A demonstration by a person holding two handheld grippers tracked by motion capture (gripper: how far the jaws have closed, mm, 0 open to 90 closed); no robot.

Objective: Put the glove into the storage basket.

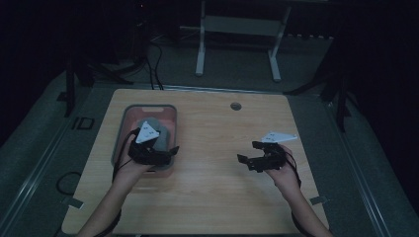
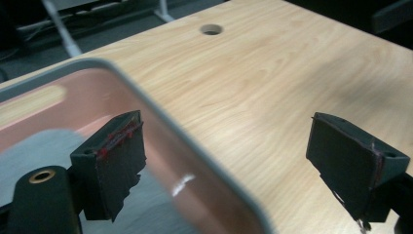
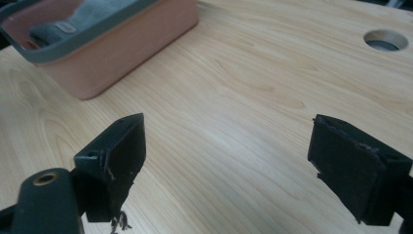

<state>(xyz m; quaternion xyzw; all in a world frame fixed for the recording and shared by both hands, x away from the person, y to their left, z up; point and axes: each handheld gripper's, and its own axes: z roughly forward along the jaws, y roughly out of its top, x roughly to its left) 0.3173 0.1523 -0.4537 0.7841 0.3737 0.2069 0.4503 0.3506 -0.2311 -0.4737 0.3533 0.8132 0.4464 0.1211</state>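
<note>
High view: left tool (image 1: 165, 154), jaws spread and holding nothing, hangs over the pink bin (image 1: 170, 112) with grey cloth (image 1: 159, 129), left of centre; right tool (image 1: 249, 160), also spread, is above the bare table (image 1: 212, 192).

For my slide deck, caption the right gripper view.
Open right gripper above light wooden table, pink grey-rimmed plastic bin beyond.

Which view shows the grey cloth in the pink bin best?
The high view: the grey cloth lies in the pink bin, seen from above, though the left gripper covers part. The right gripper view catches one folded end over the rim. The left gripper view shows a blurred grey patch.
</note>
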